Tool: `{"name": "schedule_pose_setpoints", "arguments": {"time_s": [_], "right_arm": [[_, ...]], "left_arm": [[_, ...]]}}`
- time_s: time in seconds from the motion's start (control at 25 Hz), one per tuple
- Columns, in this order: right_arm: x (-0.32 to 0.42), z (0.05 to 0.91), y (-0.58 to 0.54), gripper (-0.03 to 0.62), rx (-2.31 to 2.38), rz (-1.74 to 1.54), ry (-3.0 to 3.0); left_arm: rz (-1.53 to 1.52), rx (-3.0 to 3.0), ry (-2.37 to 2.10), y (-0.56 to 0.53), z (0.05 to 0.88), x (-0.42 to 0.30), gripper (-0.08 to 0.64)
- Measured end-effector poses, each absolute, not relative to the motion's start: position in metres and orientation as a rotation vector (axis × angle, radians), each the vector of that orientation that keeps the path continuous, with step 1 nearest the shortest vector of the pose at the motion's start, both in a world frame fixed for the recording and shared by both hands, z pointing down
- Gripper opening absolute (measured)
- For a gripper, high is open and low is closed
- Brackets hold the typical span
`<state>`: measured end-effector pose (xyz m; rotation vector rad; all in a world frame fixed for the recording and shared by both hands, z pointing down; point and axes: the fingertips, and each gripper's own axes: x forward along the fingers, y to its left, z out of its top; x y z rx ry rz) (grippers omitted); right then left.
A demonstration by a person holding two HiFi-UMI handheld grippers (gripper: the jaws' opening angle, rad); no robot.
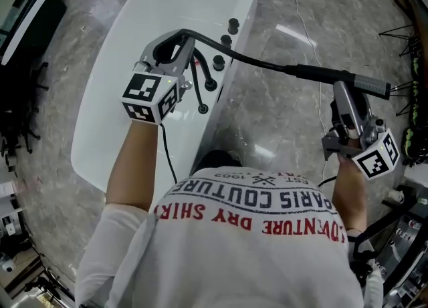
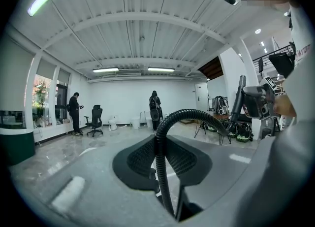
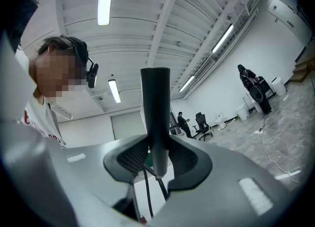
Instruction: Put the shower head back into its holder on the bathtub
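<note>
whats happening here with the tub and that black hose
A person stands over a white bathtub with a gripper in each hand. The left gripper has its jaws shut on the black ribbed hose, above the black fittings on the tub's rim. The right gripper clamps the shower head by its handle, out over the floor beside the tub. It has not been put back on the tub yet.

Grey marble floor [image 1: 281, 113], office chair [image 2: 94, 120], distant person [image 2: 75, 113], perhaps a tripod [image 1: 400, 33].
</note>
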<state>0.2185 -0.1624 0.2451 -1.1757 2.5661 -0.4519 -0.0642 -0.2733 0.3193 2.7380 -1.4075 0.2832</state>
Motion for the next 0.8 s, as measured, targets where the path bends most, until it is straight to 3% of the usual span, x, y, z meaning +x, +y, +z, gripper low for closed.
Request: {"name": "schedule_pose_setpoints", "arguments": {"time_s": [0.8], "right_arm": [[0.198, 0.27, -0.155, 0.133, -1.01, -0.542, 2.537]], "left_arm": [[0.241, 2.612, -1.43, -0.224, 0.357, -0.1, 0.066]]}}
